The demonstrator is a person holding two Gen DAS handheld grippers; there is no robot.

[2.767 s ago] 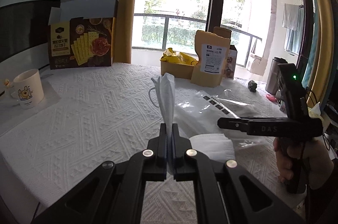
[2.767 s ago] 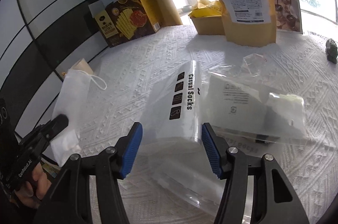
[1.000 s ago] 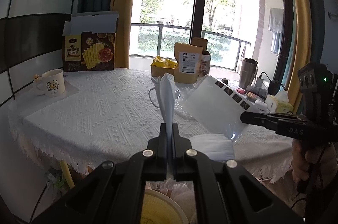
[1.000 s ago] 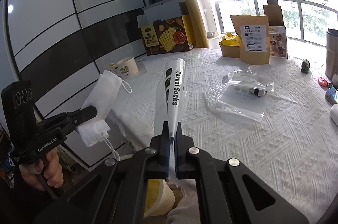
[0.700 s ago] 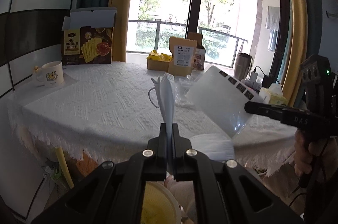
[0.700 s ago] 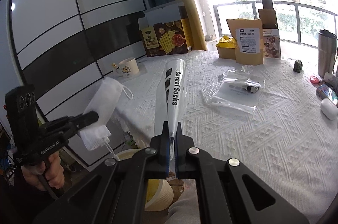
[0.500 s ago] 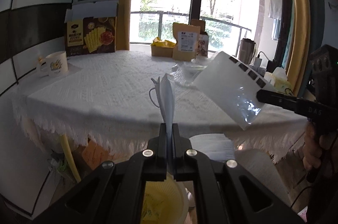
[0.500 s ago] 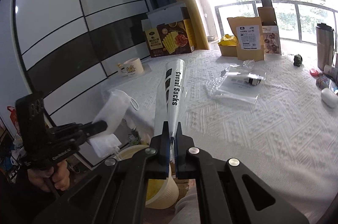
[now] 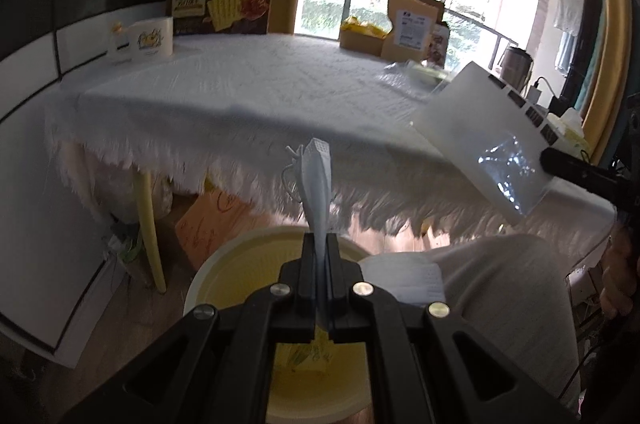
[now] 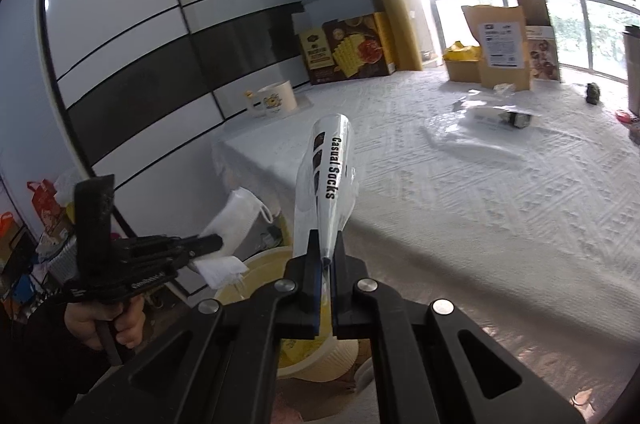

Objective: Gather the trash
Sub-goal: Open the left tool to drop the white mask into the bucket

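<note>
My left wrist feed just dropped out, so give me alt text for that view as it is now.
The left tongs are shut on a white face mask, held just above a pale yellow bin on the floor. Beyond, the white-clothed table carries a mug and snack box; at right the other tongs hold a white socks bag.

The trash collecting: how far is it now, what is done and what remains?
Done: something yellow already lies in the bin. In hand: the left tool grips a face mask above the bin, and the right tool grips a socks bag. Left: clear plastic packaging on the table.
</note>
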